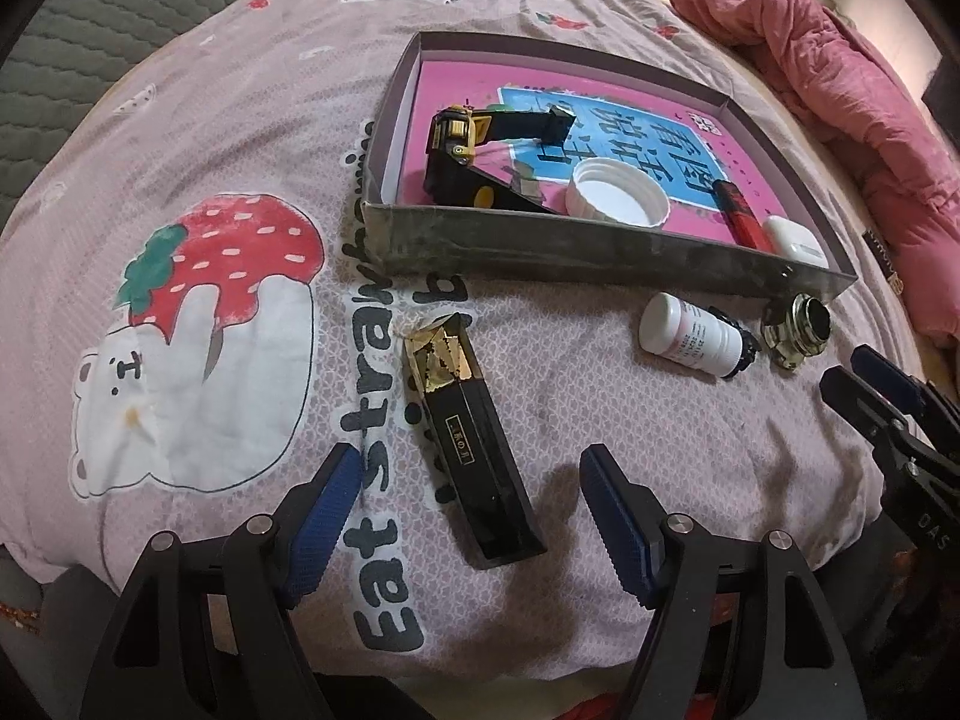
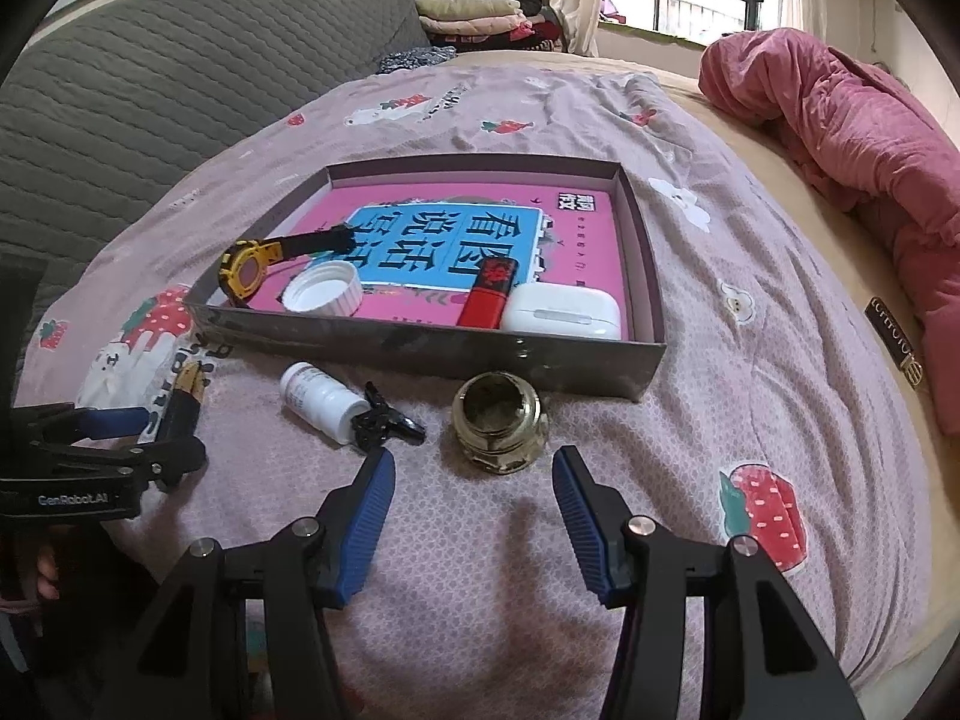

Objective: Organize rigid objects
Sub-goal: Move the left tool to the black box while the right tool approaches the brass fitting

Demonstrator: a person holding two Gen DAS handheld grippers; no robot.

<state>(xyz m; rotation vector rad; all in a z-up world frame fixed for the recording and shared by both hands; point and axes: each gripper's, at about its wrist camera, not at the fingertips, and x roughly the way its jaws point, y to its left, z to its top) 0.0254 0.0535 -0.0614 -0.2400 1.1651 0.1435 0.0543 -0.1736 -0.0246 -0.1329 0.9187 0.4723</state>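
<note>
Left claw (image 1: 465,516): my jaws stand spread and hold nothing; the long black rectangular box with the gold foil end (image 1: 471,444) lies on the bed between my two blue pads (image 1: 321,516), its near end low in the middle of the left wrist view.
Risk, black box: it lies slanted across my jaws, so I judge that closing as I stand could catch one corner and twist it aside on the soft pink strawberry-print quilt (image 1: 210,138).
White bottle: the small white plastic pill bottle (image 2: 321,399) lies on its side left of centre in the right wrist view, touching a small black clip-like piece (image 2: 384,417); being round, I expect it to roll if nudged.
Right claw (image 2: 474,516): also spread and empty, with the squat brass-coloured glass jar (image 2: 501,429) just above the gap between my pads, centre of the frame, not touched.
Risk, jar: its smooth round wall could slip from the pads, I reckon, and the bedding gives under any push.
Tray: the shallow grey cardboard box (image 2: 432,345) with the pink book inside sits above the jar; its near wall could snag whatever I lift too low.
</note>
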